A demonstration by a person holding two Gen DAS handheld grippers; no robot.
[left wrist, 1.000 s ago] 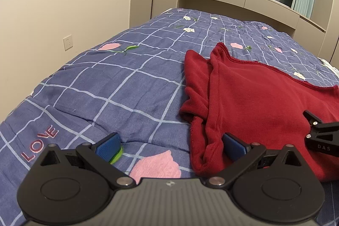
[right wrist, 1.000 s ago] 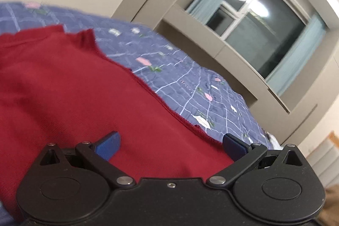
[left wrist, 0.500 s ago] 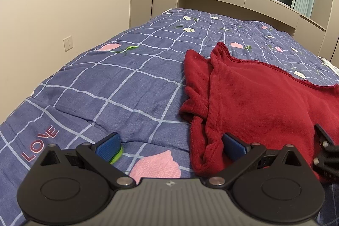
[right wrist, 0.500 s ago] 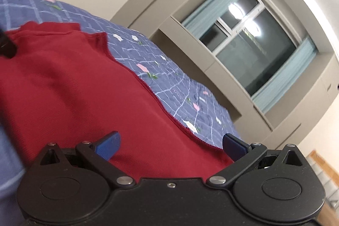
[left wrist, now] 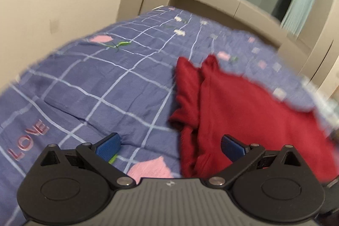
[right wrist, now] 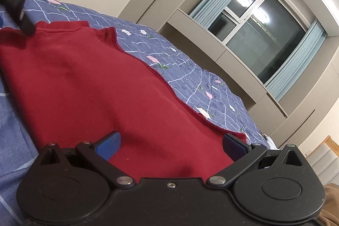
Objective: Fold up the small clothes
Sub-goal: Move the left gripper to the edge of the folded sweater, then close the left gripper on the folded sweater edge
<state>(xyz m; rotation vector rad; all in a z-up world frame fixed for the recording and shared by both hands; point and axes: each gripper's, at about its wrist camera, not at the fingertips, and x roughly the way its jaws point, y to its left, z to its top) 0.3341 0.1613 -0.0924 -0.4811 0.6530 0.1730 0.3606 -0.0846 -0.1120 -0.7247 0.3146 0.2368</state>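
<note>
Motion blur smears the left view now, where a second ago it was sharp: the left gripper has swung and tilted, fingers still spread and empty. The red garment lies flat on the bed, under the right gripper, also spread. A new fold seems about to begin. The garment's near hem is hidden behind both grippers.

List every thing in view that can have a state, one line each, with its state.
Left tongs: open, holding nothing, straddling the garment's left edge.
Right tongs: open, holding nothing, over the garment.
Red garment: lying on the bed, mostly flat; left edge bunched in folds.
Bedspread: spread out, lightly creased.
Curtains: drawn aside.
Window: looks closed.
</note>
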